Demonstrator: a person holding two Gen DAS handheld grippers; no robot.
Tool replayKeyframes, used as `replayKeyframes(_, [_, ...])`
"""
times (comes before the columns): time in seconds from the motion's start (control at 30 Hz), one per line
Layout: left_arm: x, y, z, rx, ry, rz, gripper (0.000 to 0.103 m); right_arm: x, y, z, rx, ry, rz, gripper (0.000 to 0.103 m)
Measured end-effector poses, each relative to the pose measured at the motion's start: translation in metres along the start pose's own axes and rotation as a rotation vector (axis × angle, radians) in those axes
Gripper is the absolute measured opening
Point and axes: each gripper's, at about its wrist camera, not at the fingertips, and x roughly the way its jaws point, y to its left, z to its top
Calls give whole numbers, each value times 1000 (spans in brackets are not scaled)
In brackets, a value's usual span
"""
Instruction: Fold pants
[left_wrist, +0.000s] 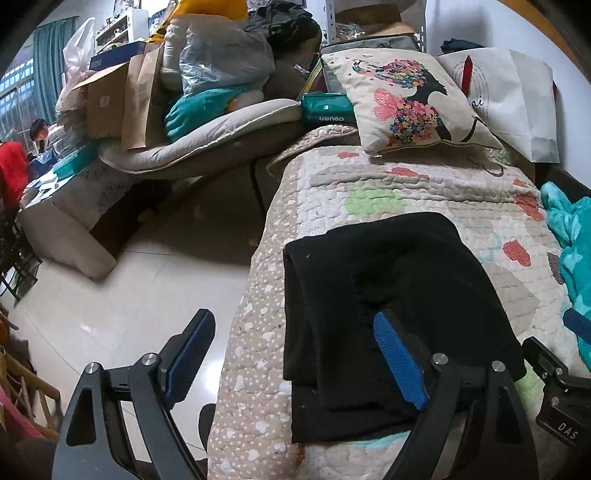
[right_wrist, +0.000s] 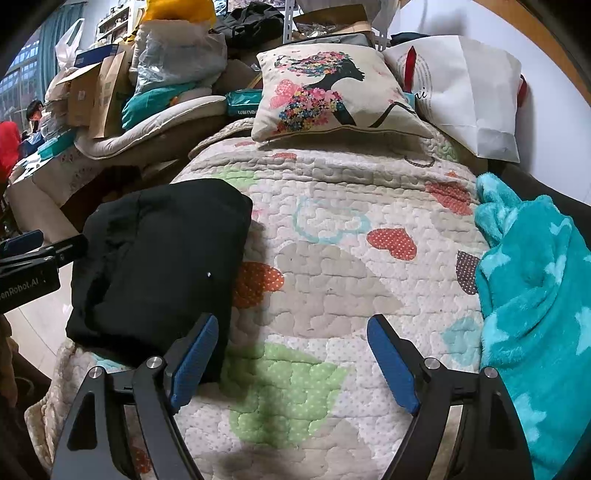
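Left wrist view: your left tool (left_wrist: 295, 354) stood wide open, holding nothing; its right blue pad (left_wrist: 399, 362) lay over the folded black pants (left_wrist: 399, 295), though whether it touched the cloth could not be told, while the other pad hung out over the floor (left_wrist: 129, 280) at 8 o'clock. The pants sat in a compact stack at the quilt's (left_wrist: 424, 188) left edge, just beside the drop to the floor. A teal pack (left_wrist: 327, 109) at 12 o'clock bore writing that could not be read with certainty.

In the right wrist view your right tool (right_wrist: 293, 360) was also spread wide and empty, its left pad (right_wrist: 194, 363) over the near corner of the pants (right_wrist: 159, 266), its right pad above bare quilt (right_wrist: 332, 280). Open quilt ran from 12 to 2 o'clock, up to the printed cushion (right_wrist: 332, 92). A teal fleece blanket (right_wrist: 535, 295) bounded the 3 o'clock side. At 9 o'clock the left tool's body (right_wrist: 29, 266) showed the partial lettering "enRobot.AI".
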Motion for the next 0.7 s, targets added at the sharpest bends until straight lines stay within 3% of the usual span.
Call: replayKeyframes(0.7, [6, 4, -2, -30, 38, -24, 87, 1, 0, -1, 1, 4, 0, 88])
